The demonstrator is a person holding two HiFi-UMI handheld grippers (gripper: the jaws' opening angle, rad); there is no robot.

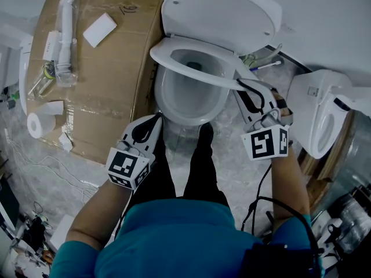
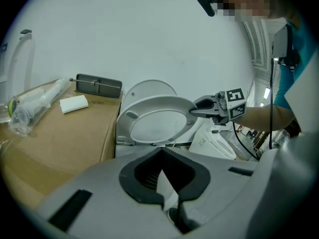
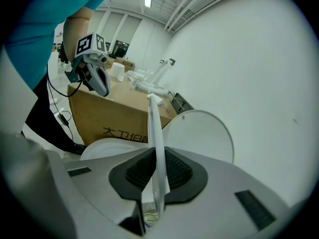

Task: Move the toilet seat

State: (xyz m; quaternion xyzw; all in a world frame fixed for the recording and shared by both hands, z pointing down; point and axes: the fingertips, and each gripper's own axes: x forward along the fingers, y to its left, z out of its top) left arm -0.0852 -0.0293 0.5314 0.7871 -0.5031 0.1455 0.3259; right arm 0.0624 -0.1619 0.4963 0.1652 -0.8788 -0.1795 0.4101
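Status: the toilet seat (image 1: 203, 77) is off the bowl (image 1: 185, 106) and tilted partway between the bowl rim and the lid (image 1: 220, 10). The lid stands upright against the wall. The seat's hinge end sits at the back of the bowl, and its front end is raised toward the person's right.

Right gripper (image 1: 240, 84): the jaws are closed down to a narrow gap on the front right edge of the toilet seat. In the right gripper view the edge of the seat runs edge-on between the two black pads, with a pad against each face. This gripper carries the seat's weight.

Left gripper (image 1: 157, 117): it hangs low at the front left of the bowl, apart from the seat. Its jaws are drawn together with nothing gripped between them, and it takes no part in the lift.

Surroundings: a cardboard box (image 1: 104, 86) stands just beside the toilet on the left. A second toilet (image 1: 316, 114) stands on the right, well clear of the seat's swing.

Progress, as judged: the seat is gripped and about midway through its travel. The pictures do not show whether it is going up or down.

Remaining steps:
- Swing the seat about its hinge to its end position, against the lid or flat on the rim
- Open the right jaws and back the gripper away
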